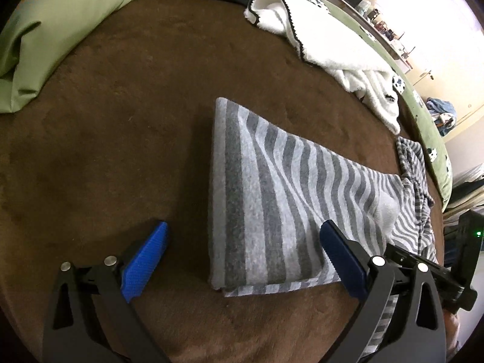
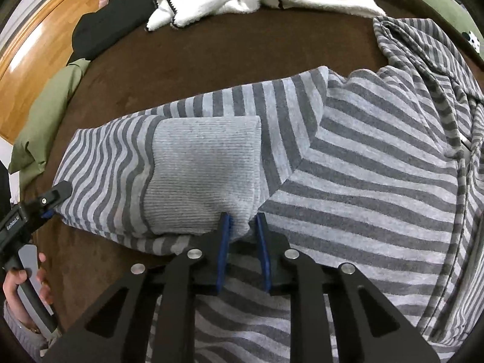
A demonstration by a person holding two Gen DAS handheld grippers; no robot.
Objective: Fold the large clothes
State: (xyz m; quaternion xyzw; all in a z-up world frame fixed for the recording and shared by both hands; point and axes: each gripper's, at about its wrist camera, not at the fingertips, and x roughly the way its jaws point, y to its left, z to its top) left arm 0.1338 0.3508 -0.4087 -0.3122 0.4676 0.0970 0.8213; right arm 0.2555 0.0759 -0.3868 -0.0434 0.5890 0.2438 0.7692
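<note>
A grey striped garment lies on the brown bed cover, one end folded to a straight edge. My left gripper is open just above that folded end, its right finger over the cloth and its left finger over bare cover. In the right wrist view the garment spreads wide, with a sleeve laid across it ending in a plain ribbed cuff. My right gripper is shut on the near edge of the cuff. The left gripper shows at the left by the garment's end.
A white fluffy blanket lies at the far side of the bed. A green pillow sits at the far left, with dark cloth beside it. A green bedspread edge runs along the right. A wooden headboard stands behind.
</note>
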